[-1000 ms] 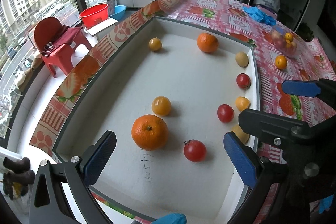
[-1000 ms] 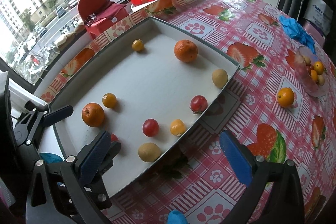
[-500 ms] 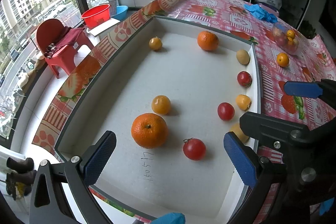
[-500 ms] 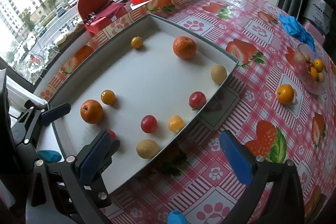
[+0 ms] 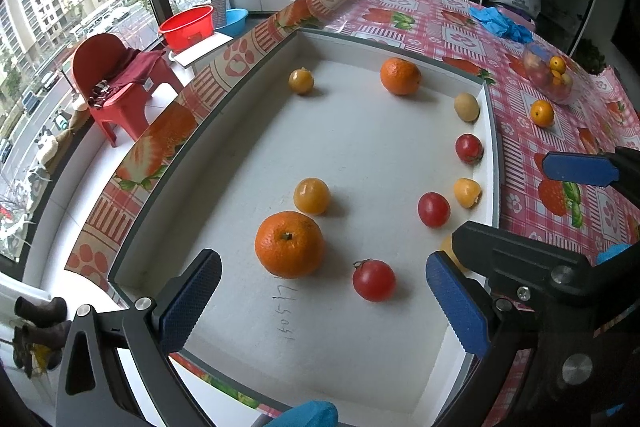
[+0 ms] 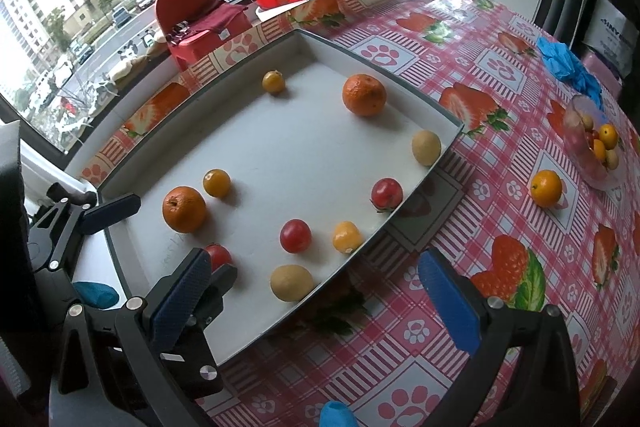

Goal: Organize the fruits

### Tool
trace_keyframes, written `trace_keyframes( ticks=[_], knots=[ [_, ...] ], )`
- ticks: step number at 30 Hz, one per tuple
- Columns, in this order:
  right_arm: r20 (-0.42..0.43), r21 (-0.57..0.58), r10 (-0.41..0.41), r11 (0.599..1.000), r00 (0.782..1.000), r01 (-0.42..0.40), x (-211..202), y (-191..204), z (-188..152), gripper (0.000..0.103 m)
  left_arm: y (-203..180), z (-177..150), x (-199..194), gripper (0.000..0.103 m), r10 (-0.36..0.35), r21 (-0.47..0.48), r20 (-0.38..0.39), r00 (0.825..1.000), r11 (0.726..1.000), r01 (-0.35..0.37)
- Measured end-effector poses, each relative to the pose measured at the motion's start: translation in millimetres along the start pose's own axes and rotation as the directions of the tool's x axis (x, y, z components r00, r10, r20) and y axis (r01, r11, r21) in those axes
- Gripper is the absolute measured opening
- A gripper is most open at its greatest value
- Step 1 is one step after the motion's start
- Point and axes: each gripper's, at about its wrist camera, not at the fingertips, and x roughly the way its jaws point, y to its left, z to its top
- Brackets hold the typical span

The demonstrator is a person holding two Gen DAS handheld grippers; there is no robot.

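A white tray point(image 5: 248, 155) point(image 6: 448, 141) holds several scattered fruits. Nearest my open left gripper point(image 5: 320, 303) lie a large orange point(image 5: 289, 243) and a red tomato point(image 5: 373, 279), both just ahead of the fingertips. A second orange point(image 5: 400, 75) point(image 6: 364, 95) sits at the tray's far end. Yellow and red small fruits line the right wall, among them a tan fruit point(image 6: 291, 282) close to my open right gripper point(image 6: 316, 303), which hovers over the tray's near right edge. Nothing is held by either gripper.
On the strawberry-print tablecloth point(image 6: 500, 75) a loose orange point(image 6: 546, 188) lies beside a clear bowl of fruit point(image 6: 592, 143). Blue gloves point(image 6: 568, 63) lie further back. A red chair point(image 5: 116, 79) and red basin point(image 5: 186, 27) stand by the window.
Both grippers have drifted slightly; the fruits sit a little differently in each view. Nothing was grasped and no fruit moved in the tray.
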Motion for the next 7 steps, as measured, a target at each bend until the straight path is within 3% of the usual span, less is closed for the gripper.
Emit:
trace_keyframes(
  ticks=[7],
  knots=[
    [0.008, -0.002, 0.012, 1.0, 1.0, -0.012, -3.4, 2.2, -0.8, 0.103, -2.3, -1.9, -3.1, 0.103, 0.002, 0.011, 0.009, 1.0, 1.0, -0.002]
  ],
)
